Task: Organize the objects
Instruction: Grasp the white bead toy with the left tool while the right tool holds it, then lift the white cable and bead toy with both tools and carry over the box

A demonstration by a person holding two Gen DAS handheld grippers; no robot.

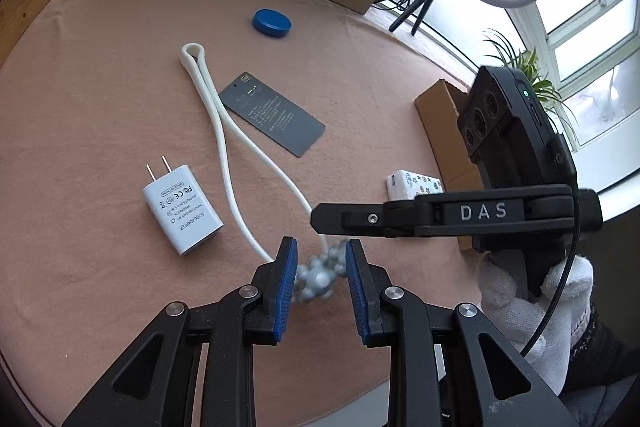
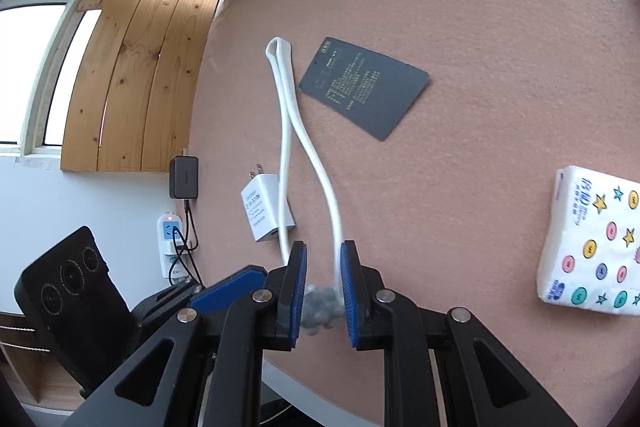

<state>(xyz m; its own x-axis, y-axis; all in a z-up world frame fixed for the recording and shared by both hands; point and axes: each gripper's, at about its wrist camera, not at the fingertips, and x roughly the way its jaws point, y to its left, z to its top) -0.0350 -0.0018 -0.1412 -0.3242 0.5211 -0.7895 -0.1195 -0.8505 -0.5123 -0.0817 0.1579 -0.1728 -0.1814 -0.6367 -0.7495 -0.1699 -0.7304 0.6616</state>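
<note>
Both grippers have blue pads, and both sit around the same small thing. On the left gripper [image 1: 321, 269] the two fingers are a little way apart, with a lumpy grey bead cluster [image 1: 320, 277] between them. The left pad touches the beads; whether the right pad touches them is hard to tell. On the right gripper [image 2: 323, 281] the fingers stand at about the same narrow gap, with the grey beads [image 2: 320, 307] between them, low and blurry. I cannot tell if those pads press on them.

From the beads, a white cord [image 1: 224, 131] runs away across the pink table [image 1: 100, 115] in a long thin loop. It folds back at its far end. Just left of the cord lies a white plug adapter [image 1: 182, 209], flat, with its two prongs pointing far. Right of the cord lies a dark grey card [image 1: 272, 113] with small print. On the right side sits a white tissue pack [image 2: 592, 243] with stars and coloured dots. Farthest away lies a round blue cap [image 1: 272, 23].
</note>
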